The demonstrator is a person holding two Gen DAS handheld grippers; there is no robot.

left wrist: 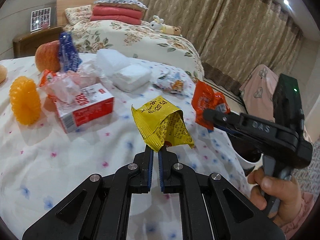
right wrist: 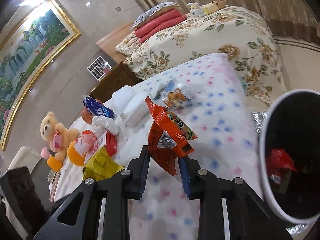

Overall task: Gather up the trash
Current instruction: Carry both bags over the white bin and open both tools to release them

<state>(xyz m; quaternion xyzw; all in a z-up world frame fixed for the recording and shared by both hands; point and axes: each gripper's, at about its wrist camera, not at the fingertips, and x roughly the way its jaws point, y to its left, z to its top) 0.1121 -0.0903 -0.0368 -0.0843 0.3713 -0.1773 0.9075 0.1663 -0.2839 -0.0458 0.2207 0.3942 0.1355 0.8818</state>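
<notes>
My left gripper [left wrist: 156, 150] is shut on a yellow snack wrapper [left wrist: 162, 122] and holds it above the flowered bedsheet. My right gripper [right wrist: 166, 156] is shut on an orange snack wrapper [right wrist: 168, 134], lifted off the bed; it also shows in the left wrist view [left wrist: 210, 104]. A white-rimmed bin [right wrist: 266, 160] with a black liner stands at the right of the right wrist view, a red wrapper [right wrist: 282, 158] inside. More trash lies on the bed: a red and white carton [left wrist: 86, 108], a blue wrapper [left wrist: 68, 52], crumpled tissue [left wrist: 64, 86] and a cartoon wrapper [left wrist: 172, 82].
An apple [left wrist: 47, 57], a yellow ring toy [left wrist: 25, 100] and white foam blocks [left wrist: 130, 77] lie on the bed. A teddy bear [right wrist: 54, 132] sits at its left. A second bed [left wrist: 140, 38] with red cushions stands behind, a wooden nightstand [left wrist: 36, 40] beside it.
</notes>
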